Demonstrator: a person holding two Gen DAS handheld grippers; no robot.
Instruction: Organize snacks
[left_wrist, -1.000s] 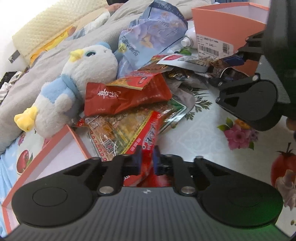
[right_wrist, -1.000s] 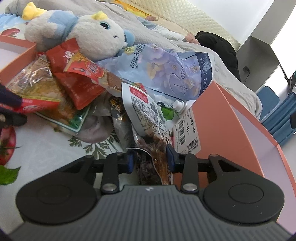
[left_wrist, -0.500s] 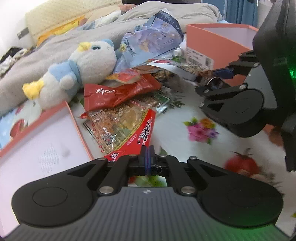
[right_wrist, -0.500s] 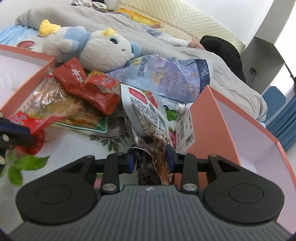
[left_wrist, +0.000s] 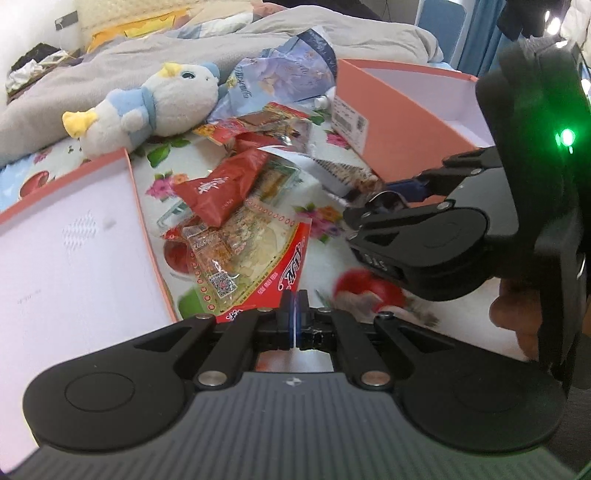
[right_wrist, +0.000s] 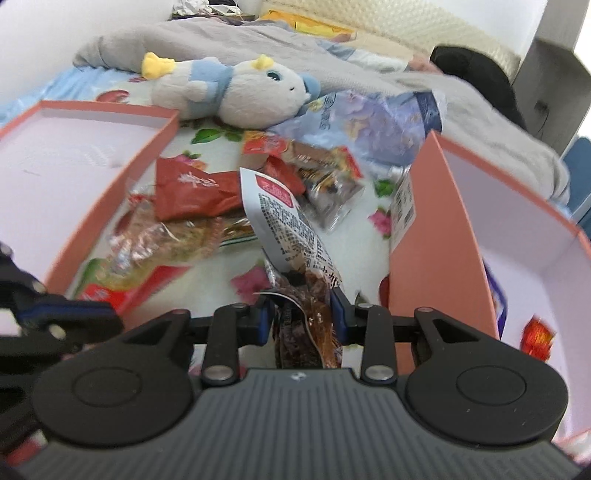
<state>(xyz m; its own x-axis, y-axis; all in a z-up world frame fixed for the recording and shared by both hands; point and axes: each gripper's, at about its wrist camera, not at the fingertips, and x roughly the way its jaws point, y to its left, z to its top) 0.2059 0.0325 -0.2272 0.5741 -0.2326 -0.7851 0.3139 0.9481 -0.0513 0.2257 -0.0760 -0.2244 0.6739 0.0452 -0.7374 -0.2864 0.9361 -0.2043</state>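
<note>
Crinkly plastic everywhere: both grippers have a snack pack pinched and lifted off the floral bedsheet.

The left gripper (left_wrist: 294, 320) is clamped fully shut on the red corner of the clear-fronted snack pack (left_wrist: 255, 258), which hangs beside the shallow pink lid (left_wrist: 146, 214) at the sheet's left edge. The right gripper (right_wrist: 301, 319) is closed on the white-label pack of dark brown snacks (right_wrist: 295, 240), right next to the deep pink box (right_wrist: 436, 236). I'd say swing each one over its rim before letting go, and go slow, since thin film held by a corner flops and can snag on a cardboard wall. A matte red pouch (left_wrist: 221, 188), more glossy wrappers and a fuzzy plush toy (left_wrist: 155, 99) sit mid-sheet.
</note>
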